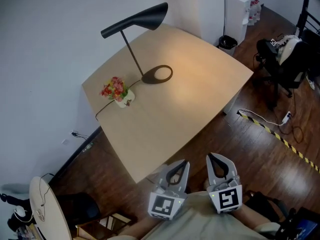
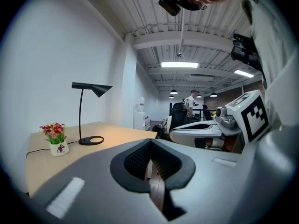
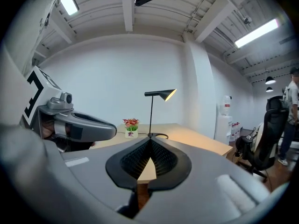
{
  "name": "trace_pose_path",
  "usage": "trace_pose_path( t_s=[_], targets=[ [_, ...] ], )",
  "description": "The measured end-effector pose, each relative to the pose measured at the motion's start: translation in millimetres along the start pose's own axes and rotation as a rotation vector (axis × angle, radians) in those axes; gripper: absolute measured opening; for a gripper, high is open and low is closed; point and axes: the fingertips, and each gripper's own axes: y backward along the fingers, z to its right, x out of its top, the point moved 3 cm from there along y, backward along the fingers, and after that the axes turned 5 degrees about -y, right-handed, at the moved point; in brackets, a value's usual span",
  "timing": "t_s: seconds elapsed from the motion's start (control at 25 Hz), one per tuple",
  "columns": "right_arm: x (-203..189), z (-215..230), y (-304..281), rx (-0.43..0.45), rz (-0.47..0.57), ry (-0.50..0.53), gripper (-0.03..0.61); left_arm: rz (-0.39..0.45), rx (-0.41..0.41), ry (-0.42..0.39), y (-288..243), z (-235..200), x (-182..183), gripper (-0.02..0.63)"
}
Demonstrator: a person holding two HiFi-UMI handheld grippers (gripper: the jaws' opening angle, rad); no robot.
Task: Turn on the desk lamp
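Observation:
The black desk lamp (image 1: 135, 23) stands at the far side of the light wooden table (image 1: 165, 129), on a ring base (image 1: 158, 74). Its cone shade (image 3: 161, 94) glows yellow at the mouth, and a warm patch of light lies on the tabletop. A cord runs from the base past a small pot of flowers (image 1: 118, 92). My left gripper (image 1: 184, 164) and right gripper (image 1: 212, 159) hang side by side off the table's near edge, close to the person's body. Both are shut with nothing between the jaws. The left gripper (image 2: 150, 143) and right gripper (image 3: 150, 142) point toward the lamp from a distance.
A white water dispenser (image 1: 237, 9) and a small bin (image 1: 227, 44) stand beyond the table's far right corner. An office chair (image 1: 285, 59) and a yellow-black floor strip (image 1: 280, 139) lie to the right. A round white table (image 1: 45, 209) sits at bottom left.

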Motion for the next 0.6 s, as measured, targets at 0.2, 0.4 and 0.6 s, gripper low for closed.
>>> trace_pose_path(
  t_s=[0.2,0.4,0.6],
  targets=[
    [-22,10,25,0.077,-0.02,-0.018,-0.002,-0.085,0.039,-0.006,7,37,-14,-0.002],
    [-30,3,32,0.125,-0.032,0.034,-0.001,-0.073,0.079,-0.007,14,35,-12,-0.002],
    [-22,1,33,0.102,-0.014,0.087,0.0,-0.033,0.03,-0.036,12,36,-4,-0.002]
  ],
)
